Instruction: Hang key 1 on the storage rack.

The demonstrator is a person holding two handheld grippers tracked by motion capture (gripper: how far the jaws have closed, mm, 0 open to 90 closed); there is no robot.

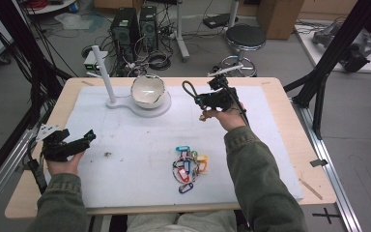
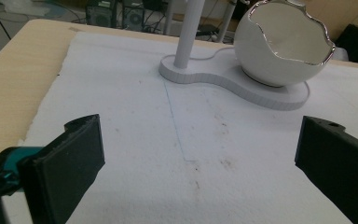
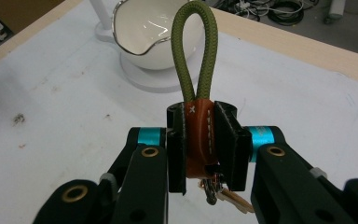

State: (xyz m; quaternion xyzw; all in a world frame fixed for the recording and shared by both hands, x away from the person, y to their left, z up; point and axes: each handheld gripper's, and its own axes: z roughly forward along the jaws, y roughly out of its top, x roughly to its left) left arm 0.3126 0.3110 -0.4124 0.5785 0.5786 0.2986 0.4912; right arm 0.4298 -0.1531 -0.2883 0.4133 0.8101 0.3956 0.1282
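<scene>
right gripper (image 3: 200, 140) pinches the keychain (image 3: 198, 135) with green rope loop | high view: key tag pile (image 1: 188, 166) | left gripper (image 2: 196, 158) spread wide, facing egg-shaped bowl (image 2: 284, 44)

left gripper (image 1: 84, 138) fingers wide apart, right gripper (image 3: 200, 140) clamped

Olive-green rope loop (image 3: 194, 51), brown stitched leather wrap (image 3: 199, 135); white eggshell bowl (image 1: 148, 91).
</scene>
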